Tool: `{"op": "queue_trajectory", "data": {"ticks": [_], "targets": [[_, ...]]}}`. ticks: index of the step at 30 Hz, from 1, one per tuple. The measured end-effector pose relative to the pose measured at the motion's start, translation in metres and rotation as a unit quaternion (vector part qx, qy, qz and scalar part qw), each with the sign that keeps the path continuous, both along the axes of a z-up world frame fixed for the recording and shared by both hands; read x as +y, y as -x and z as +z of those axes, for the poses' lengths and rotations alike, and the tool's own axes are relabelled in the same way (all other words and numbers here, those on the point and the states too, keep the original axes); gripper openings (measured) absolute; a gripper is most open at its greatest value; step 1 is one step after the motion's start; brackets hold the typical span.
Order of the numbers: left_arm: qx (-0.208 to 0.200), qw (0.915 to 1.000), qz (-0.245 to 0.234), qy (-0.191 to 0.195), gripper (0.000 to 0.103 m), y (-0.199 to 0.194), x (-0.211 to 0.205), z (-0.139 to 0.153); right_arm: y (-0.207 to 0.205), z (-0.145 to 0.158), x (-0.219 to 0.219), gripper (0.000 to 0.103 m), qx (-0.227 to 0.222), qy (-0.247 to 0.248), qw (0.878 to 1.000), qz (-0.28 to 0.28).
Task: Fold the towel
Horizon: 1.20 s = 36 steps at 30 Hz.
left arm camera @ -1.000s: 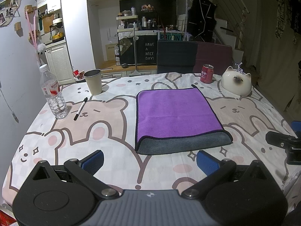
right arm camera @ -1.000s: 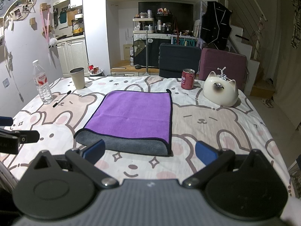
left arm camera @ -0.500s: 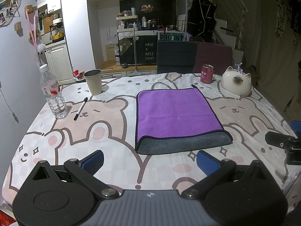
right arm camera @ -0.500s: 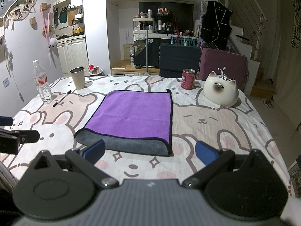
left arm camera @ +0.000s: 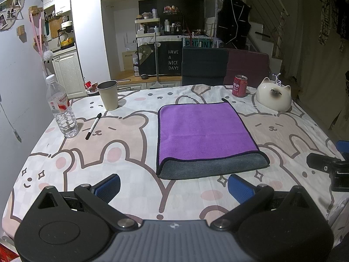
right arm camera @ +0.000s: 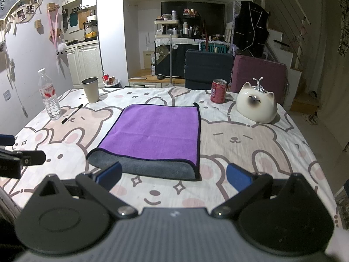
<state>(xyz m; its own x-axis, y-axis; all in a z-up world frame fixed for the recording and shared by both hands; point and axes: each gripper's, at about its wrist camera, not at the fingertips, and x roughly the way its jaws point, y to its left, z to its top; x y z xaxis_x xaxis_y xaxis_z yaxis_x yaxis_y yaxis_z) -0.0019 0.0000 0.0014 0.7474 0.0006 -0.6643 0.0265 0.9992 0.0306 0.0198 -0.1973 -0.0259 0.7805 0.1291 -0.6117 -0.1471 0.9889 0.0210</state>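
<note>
Apparently between folds, the towel [left arm camera: 205, 135] lies doubled at twelve o'clock on the tablecloth [left arm camera: 122, 135], while left gripper [left arm camera: 173, 185] and right gripper [right arm camera: 173, 175] hover spread and empty, so next comes pinching an edge.

Towel [left arm camera: 202, 128], purple upper layer over grey underside, folded once, lying flat at table centre; rounded fold at the near edge
</note>
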Motion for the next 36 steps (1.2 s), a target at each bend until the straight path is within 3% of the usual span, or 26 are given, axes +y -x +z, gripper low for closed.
{"op": "queue_trajectory", "data": {"ticks": [36], "targets": [[0.004, 1.0, -0.001, 0.002, 0.103, -0.0018, 0.0019, -0.0026, -0.0017, -0.0013, 0.0003, 0.103, 0.003, -0.001, 1.0, 0.0]]}}
